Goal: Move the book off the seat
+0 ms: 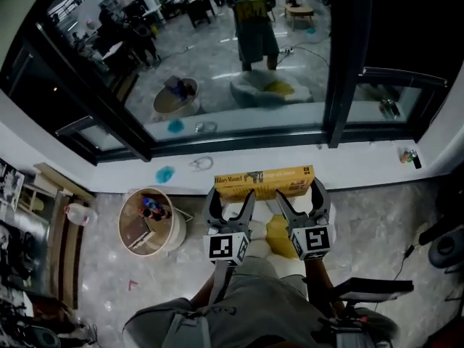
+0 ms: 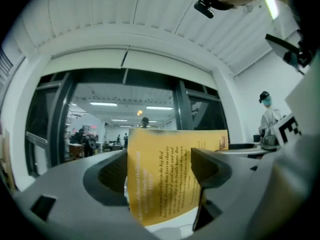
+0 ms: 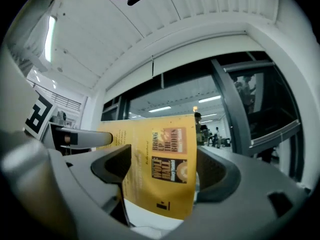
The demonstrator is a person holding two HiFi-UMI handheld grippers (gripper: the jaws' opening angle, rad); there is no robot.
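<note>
- Looking down, I've got a pale mottled floor (image 1: 370, 223), a white window ledge (image 1: 362, 167) ahead of both grippers, and dark-framed glazing (image 1: 339, 64) beyond it that looks onto a lit office.
- Left of the left gripper (image 1: 232, 194) there's a round wooden tub (image 1: 172, 232) on the floor with small bits inside.
- Just below and between the grippers sits a yellow cushion (image 1: 279, 236) on something white. I can't make out more of it.
- The book (image 1: 264, 182), yellow, is up at the jaw tips, lying crosswise and spanning from the left gripper to the right gripper (image 1: 299, 192).
- In the left gripper view the jaws are apart. The book's end fills the gap, its edge at the outer jaw, and the inner jaw crosses in front of the cover.
- The right gripper view mirrors that, with the jaws apart and the book's other end between them.
- Both gripper views show a white slatted ceiling (image 2: 150, 19) above.
</note>
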